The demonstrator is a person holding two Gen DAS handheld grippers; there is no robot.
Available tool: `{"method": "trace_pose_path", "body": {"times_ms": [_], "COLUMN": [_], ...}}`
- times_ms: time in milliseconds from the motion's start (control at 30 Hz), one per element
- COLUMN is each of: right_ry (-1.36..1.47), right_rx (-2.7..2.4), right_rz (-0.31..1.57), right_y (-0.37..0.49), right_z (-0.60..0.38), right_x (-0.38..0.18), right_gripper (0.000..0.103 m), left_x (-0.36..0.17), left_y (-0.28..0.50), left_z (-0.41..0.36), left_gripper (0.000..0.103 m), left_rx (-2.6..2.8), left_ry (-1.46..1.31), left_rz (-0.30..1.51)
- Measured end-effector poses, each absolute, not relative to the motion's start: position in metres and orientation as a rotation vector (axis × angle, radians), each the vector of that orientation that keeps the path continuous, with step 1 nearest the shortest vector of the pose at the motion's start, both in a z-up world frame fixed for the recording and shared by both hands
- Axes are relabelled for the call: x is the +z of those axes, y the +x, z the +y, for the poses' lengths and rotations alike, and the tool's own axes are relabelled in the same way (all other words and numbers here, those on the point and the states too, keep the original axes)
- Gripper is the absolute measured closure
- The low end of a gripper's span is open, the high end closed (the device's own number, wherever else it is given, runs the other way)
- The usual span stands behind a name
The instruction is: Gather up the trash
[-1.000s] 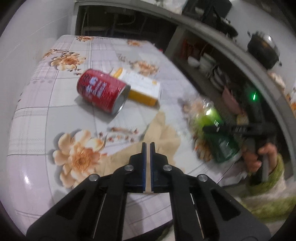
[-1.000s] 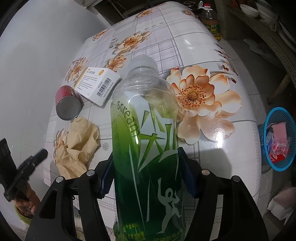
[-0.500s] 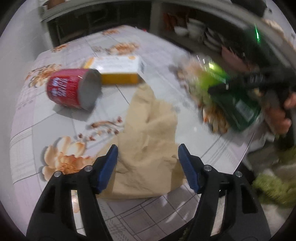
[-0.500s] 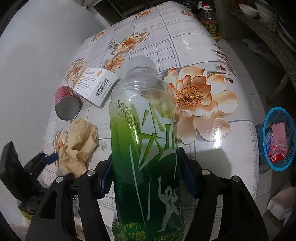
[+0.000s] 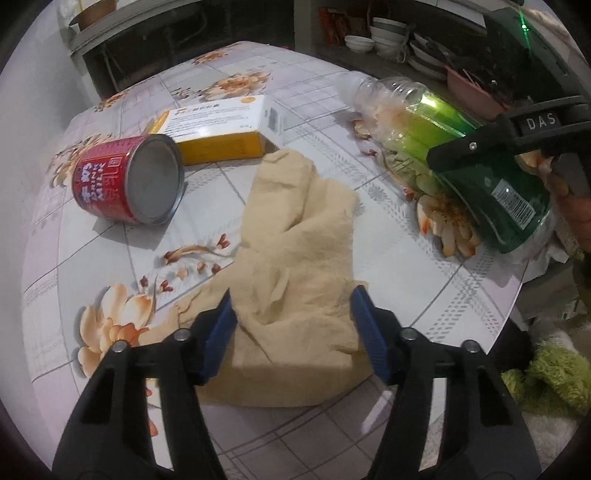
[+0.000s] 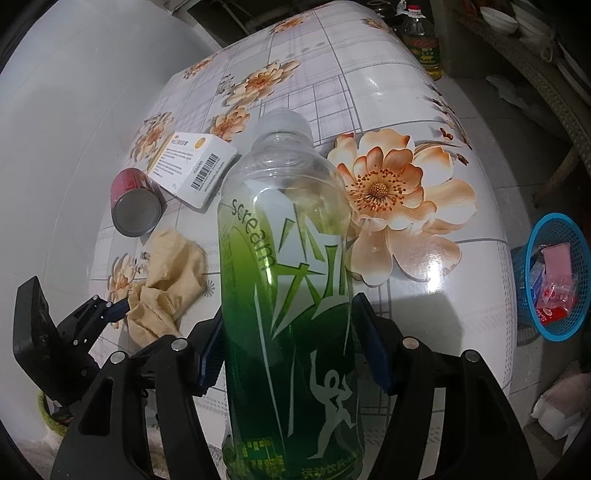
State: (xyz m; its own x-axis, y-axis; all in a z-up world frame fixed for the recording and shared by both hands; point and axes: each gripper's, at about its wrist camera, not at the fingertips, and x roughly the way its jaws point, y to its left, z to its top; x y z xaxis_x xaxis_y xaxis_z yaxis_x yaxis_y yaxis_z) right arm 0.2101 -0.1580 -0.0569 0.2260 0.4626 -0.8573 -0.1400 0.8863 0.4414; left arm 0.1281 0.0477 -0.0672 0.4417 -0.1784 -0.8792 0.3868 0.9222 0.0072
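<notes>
A crumpled tan paper (image 5: 295, 258) lies on the floral table near its front edge; it also shows in the right wrist view (image 6: 168, 280). My left gripper (image 5: 293, 332) is open, its blue pads on either side of the paper's near end. My right gripper (image 6: 288, 347) is shut on an empty green plastic bottle (image 6: 291, 280), held above the table; the bottle also shows in the left wrist view (image 5: 461, 155). A red can (image 5: 125, 181) lies on its side beside a white and yellow box (image 5: 221, 129).
A blue basket (image 6: 554, 273) with red and pink wrappers stands on the floor right of the table (image 6: 369, 74). Shelves with bowls (image 5: 388, 33) run behind the table. An oil bottle (image 6: 421, 40) stands on the floor at the far end.
My left gripper has opened and moved forward over the tan paper. The right gripper still holds the green bottle, almost still.
</notes>
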Motion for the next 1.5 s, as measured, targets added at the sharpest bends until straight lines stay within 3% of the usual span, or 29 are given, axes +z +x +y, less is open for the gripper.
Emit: {"method": "trace_pose_path", "body": {"times_ms": [200, 367, 567, 667, 1500], "right_ry": [0.296, 0.299, 0.31, 0.324, 0.378], "right_rx": [0.434, 0.442, 0.446, 0.451, 0.465], "right_rz": [1.29, 1.294, 1.293, 1.294, 1.244], "right_y": [0.212, 0.213, 0.213, 0.213, 0.202], "right_z": [-0.158, -0.156, -0.153, -0.155, -0.168], "right_x": [-0.055, -0.055, -0.059, -0.059, -0.046], "right_gripper": [0.04, 0.04, 0.04, 0.046, 0.047], "left_x": [-0.064, -0.063, -0.062, -0.061, -0.038], "left_y": [0.136, 0.143, 0.146, 0.147, 0.14], "left_z": [0.044, 0.045, 0.04, 0.039, 0.03], "left_gripper": [0.08, 0.092, 0.093, 0.094, 0.094], "left_rx": [-0.322, -0.295, -0.281, -0.275, -0.238], "left_ry": [0.212, 0.155, 0.141, 0.138, 0.182], "left_rz": [1.054, 1.067, 1.071, 1.071, 0.996]}}
